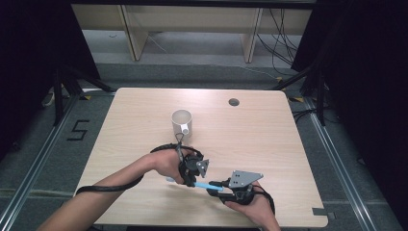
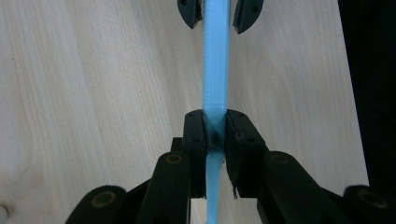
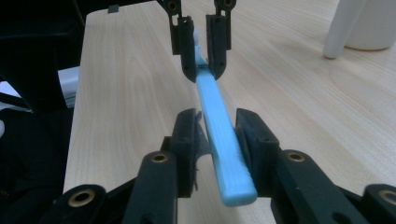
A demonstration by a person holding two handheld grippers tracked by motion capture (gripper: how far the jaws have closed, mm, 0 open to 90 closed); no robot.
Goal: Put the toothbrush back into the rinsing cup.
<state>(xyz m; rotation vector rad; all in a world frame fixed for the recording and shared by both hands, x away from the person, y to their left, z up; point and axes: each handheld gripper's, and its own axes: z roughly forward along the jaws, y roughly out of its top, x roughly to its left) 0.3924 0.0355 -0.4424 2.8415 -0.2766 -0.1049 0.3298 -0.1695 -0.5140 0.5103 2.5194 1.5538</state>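
Blue toothbrush (image 2: 215, 60) — clamped in left gripper (image 2: 215, 135), between right gripper (image 3: 219, 135) pads.

Black "5" on the floor (image 1: 78, 130)

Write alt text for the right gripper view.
A light blue toothbrush handle runs between the right gripper's black jaws, a gap showing on each side. Farther off, the left gripper clamps its other end above the wooden table; a white mug stands top right.
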